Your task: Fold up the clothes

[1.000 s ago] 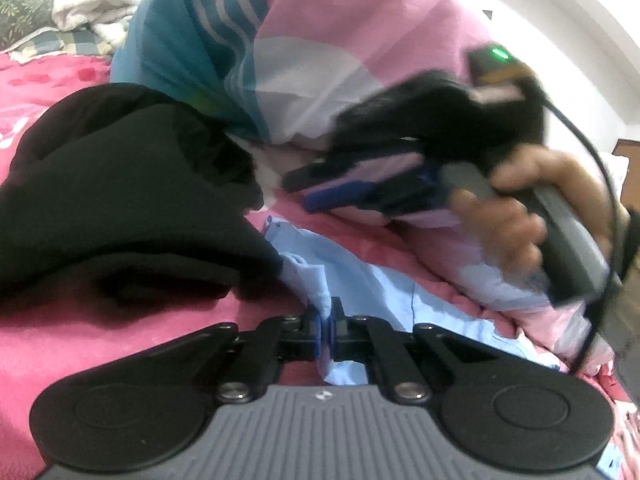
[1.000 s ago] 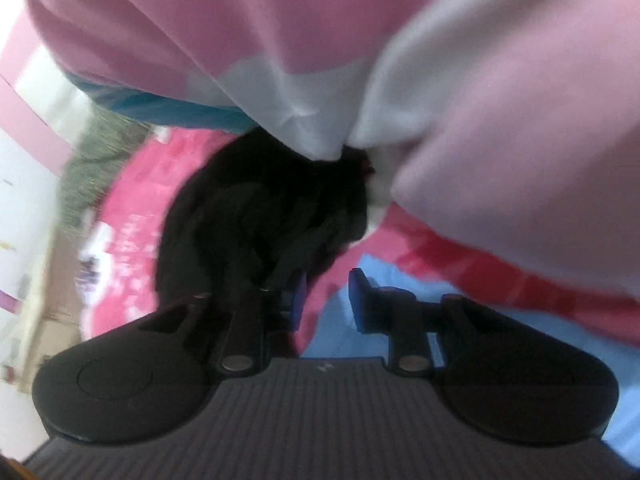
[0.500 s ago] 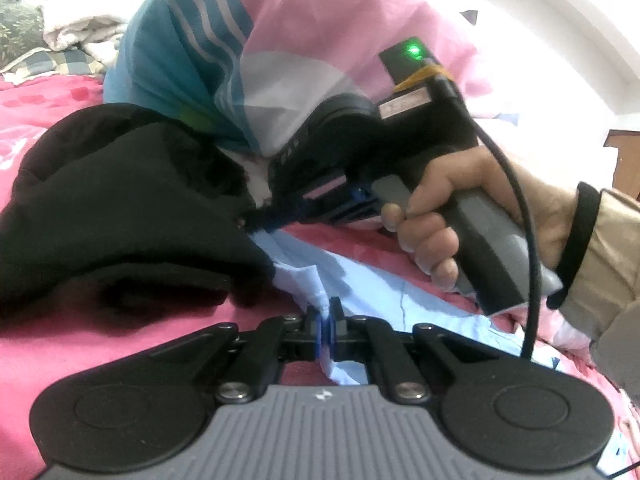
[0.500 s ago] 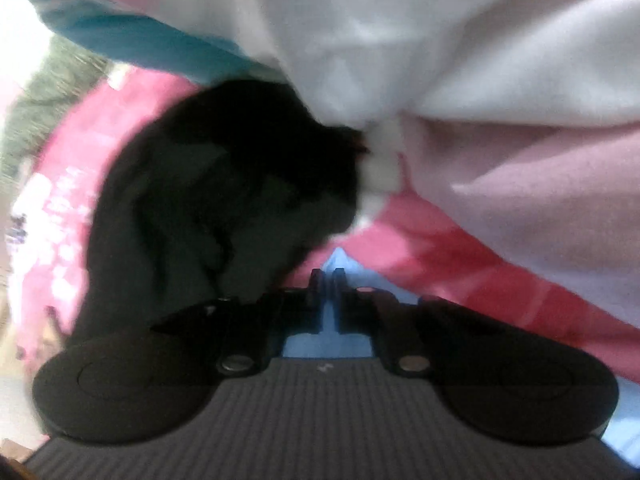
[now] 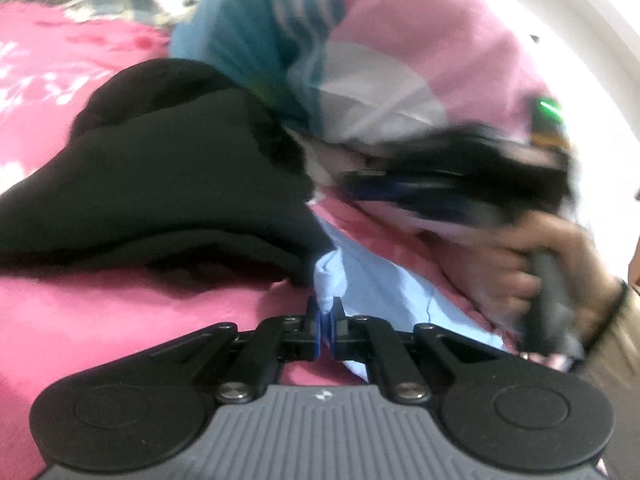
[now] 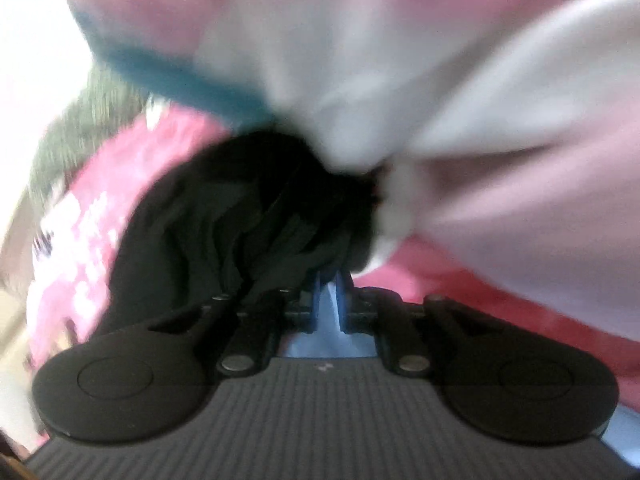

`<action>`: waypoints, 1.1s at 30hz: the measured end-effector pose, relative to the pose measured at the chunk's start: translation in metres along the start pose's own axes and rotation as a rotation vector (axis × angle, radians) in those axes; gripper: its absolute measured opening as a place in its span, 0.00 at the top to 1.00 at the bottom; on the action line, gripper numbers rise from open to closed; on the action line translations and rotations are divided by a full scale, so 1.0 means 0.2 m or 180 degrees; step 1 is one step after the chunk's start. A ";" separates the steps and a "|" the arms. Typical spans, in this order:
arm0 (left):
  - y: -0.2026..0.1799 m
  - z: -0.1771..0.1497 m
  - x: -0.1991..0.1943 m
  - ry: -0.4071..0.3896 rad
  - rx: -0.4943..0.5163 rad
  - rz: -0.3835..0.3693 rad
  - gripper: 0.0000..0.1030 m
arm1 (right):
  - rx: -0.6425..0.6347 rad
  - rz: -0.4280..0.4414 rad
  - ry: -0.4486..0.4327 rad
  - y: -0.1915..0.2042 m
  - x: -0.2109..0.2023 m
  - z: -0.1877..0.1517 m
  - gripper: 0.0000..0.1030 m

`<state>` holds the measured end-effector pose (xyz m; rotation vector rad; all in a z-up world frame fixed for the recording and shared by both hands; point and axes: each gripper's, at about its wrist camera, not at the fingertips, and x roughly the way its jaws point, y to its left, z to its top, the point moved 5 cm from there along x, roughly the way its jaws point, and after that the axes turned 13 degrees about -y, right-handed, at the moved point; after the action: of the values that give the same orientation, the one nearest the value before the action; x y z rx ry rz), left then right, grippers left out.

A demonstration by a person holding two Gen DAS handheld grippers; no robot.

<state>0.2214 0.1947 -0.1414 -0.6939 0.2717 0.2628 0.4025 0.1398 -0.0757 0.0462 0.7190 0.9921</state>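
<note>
Left wrist view first: the left gripper (image 5: 327, 322) has its blue-padded jaws pressed together on a bunched corner of the thin light-blue cotton garment (image 5: 384, 280), which rises in a small peak just above the pads and spreads away to the right across the bright pink bedspread (image 5: 120, 312). Immediately left of that pinched corner, and touching it, lies the crumpled black fabric garment (image 5: 160, 184). Behind both stands a big mound of pink, white and teal striped bedding (image 5: 360, 60). Further right, badly blurred, a hand (image 5: 532, 264) holds the right gripper (image 5: 360, 188) by its grey handle, its dark fingers pointing towards the black garment (a green light glows on top of its body).

From the right wrist view, the right gripper (image 6: 329, 298) has just been opening a little after closing; its jaws stand at a narrow gap with the light-blue cloth (image 6: 332, 320) between them, though the blur hides whether the pads press on it. The black garment (image 6: 240, 232) lies directly ahead and left, the bedding (image 6: 400, 80) looming above.
</note>
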 end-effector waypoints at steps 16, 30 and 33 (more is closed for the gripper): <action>0.15 0.07 -0.23 -0.0210 -0.0064 0.0140 0.56 | 0.0431 -0.0157 -0.0368 -0.12 -0.81 -0.27 0.90; 0.45 0.43 0.23 -0.0586 -0.0137 0.0944 0.65 | 0.0335 0.0200 -0.0154 0.13 -0.47 -0.34 0.90; 0.42 0.41 0.18 -0.0475 -0.0124 0.0794 0.63 | 0.0182 0.0206 -0.0023 0.19 -0.33 -0.37 0.91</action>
<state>0.2407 0.3159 -0.1424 -0.6752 0.2108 0.5566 0.3091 0.0889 -0.0844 0.1234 0.7431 1.0326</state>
